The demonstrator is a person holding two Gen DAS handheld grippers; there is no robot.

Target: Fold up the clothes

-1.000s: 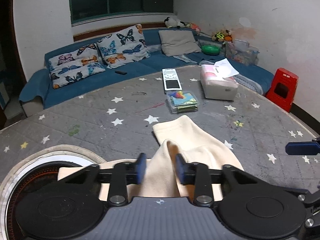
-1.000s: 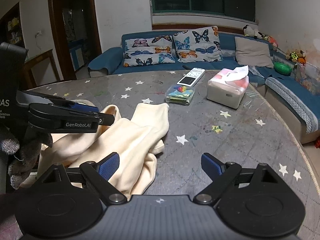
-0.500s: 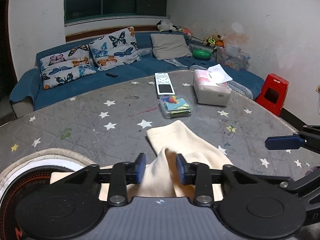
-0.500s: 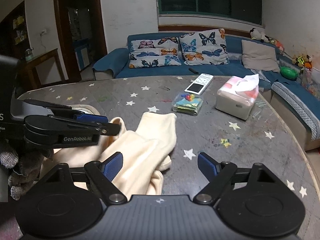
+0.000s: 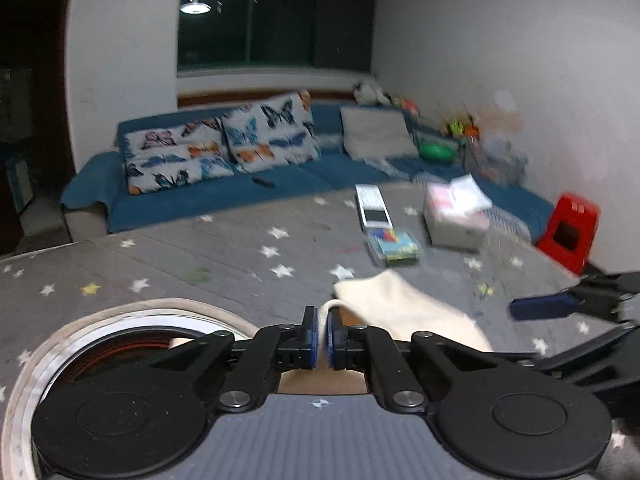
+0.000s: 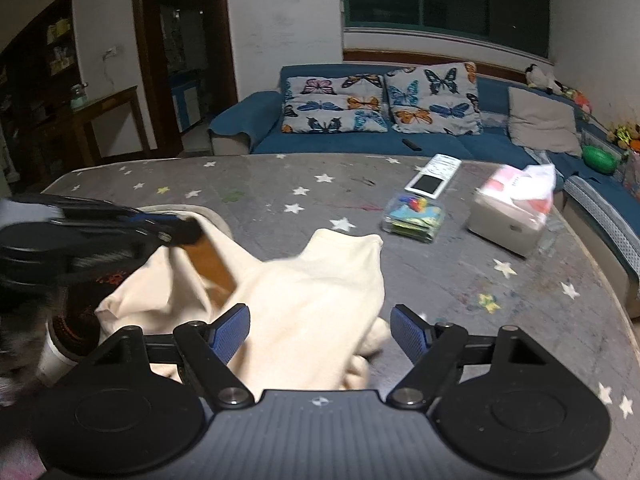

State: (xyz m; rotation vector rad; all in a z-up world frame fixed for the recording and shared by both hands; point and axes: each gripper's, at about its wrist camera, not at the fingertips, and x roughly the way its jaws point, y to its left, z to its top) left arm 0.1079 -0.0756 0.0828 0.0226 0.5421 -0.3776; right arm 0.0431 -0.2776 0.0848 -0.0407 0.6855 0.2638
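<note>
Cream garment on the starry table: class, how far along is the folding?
Done: nothing looks folded; the garment lies rumpled. In hand: left gripper pinches an edge, lifted; right gripper, jaws just narrowing, stands open over the cloth. Left: every fold.

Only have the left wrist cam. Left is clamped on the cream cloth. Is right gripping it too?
Observer: No. The right gripper is open. Its jaws have just been closing, and the cloth lies between the pads, not pressed.
Operator: How much cloth is off the table?
Observer: Only the edge at the left gripper. It hangs from there like a tent, and the far hem lies on the table.
Operator: Anything bunched?
Observer: Yes, a crumpled fold sits just inside the right gripper's right-hand pad.
</note>
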